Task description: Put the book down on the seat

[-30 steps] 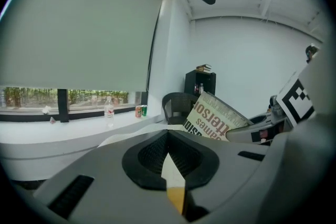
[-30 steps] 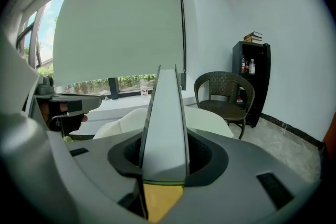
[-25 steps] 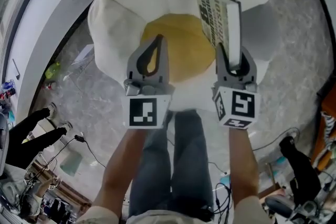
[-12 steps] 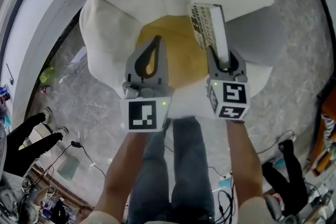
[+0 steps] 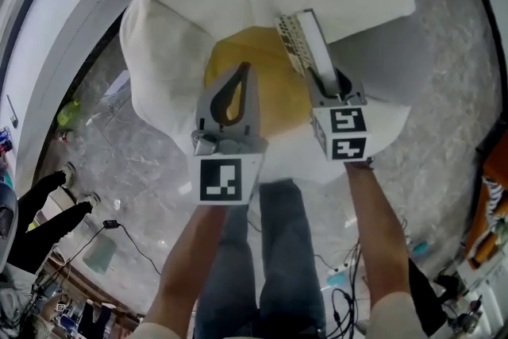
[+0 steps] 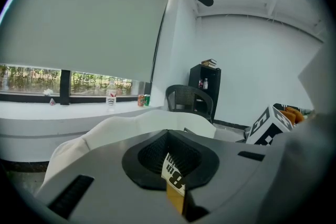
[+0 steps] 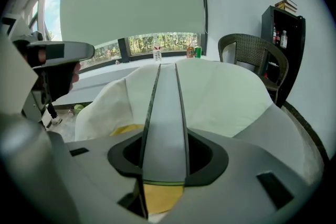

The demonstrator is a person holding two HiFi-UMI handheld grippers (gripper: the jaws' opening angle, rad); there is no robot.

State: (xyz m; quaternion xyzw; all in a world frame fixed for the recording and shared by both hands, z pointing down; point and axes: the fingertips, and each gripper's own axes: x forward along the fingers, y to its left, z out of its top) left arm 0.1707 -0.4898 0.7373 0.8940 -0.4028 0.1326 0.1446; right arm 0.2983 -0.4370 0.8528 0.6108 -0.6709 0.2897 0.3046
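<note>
**Head view.** White armchair [image 5: 182, 20] with a yellow seat cushion [image 5: 270, 83], on a marbled grey floor [image 5: 135, 163].
- Right gripper [image 5: 325, 79]: clenched on a book [image 5: 300, 40]. The book stands on edge and tilts away from the person, over the right part of the cushion. Whether its lower edge touches the seat cannot be told.
- Left gripper [image 5: 238, 75]: beside the right one, over the cushion's front. Its jaws meet at the tips in a closed loop with nothing in it.
- The person's legs in jeans [image 5: 262, 250] stand just before the chair.

**Left gripper view.** The jaws are together around a dark opening, holding nothing. A sliver of the book's printed cover and the yellow cushion show through the gap.
- Beyond: the white chair back, a water bottle [image 6: 111, 96] and drink cans [image 6: 143, 99] on the window sill, a dark wicker chair [image 6: 190, 99] and a black shelf unit [image 6: 205, 78].
- The right gripper's marker cube [image 6: 268, 126] is at the right edge.

**Right gripper view.** The jaws are clamped on the book, which is seen edge-on as a grey strip running up the middle. The yellow cushion lies directly beneath and the white chair back is behind.
</note>
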